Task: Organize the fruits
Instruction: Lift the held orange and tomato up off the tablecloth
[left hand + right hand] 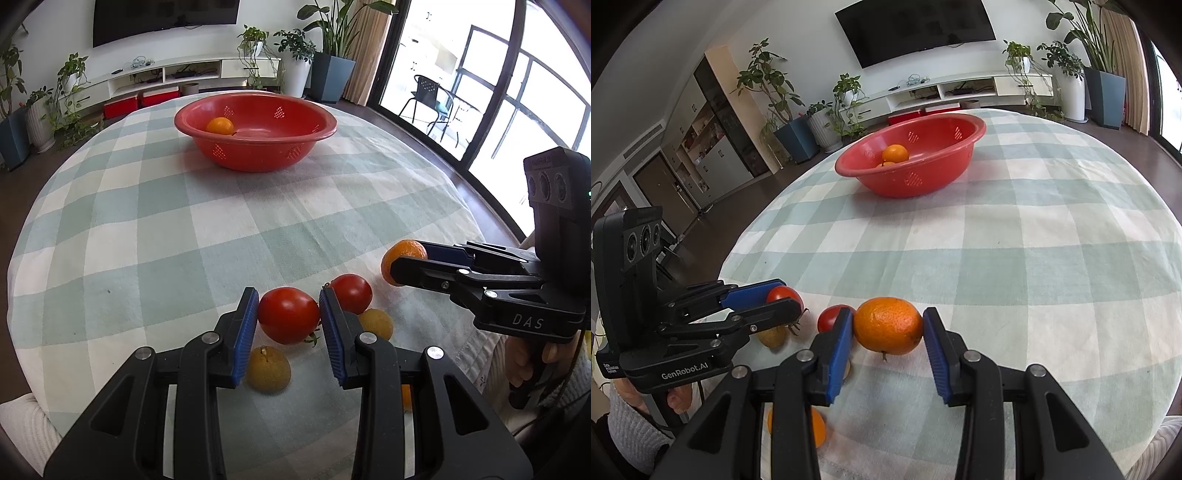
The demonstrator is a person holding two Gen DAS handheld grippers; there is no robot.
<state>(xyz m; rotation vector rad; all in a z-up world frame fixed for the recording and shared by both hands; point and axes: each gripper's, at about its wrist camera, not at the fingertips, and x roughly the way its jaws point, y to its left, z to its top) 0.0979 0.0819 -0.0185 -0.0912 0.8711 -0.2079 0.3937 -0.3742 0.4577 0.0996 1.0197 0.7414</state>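
Only the right wrist cam catches the cabinets (pixel 713 147) and door on the left; the left one gets the balcony chair (pixel 424 98). Checked tablecloth (pixel 184 229), TV (pixel 166 14) and plants behind. Left gripper (pixel 289 314) is pinching a shiny red tomato (pixel 288 314) near the front edge, right gripper (pixel 888 326) is pinching a bumpy orange (pixel 888 325) beside it. Red bowl (pixel 255 147) sits toward the far edge.

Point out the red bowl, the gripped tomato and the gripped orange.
red bowl (pixel 325 122): left wrist view, right rim.
tomato (pixel 288 314): left wrist view, centre of skin.
orange (pixel 888 325): right wrist view, centre of peel.
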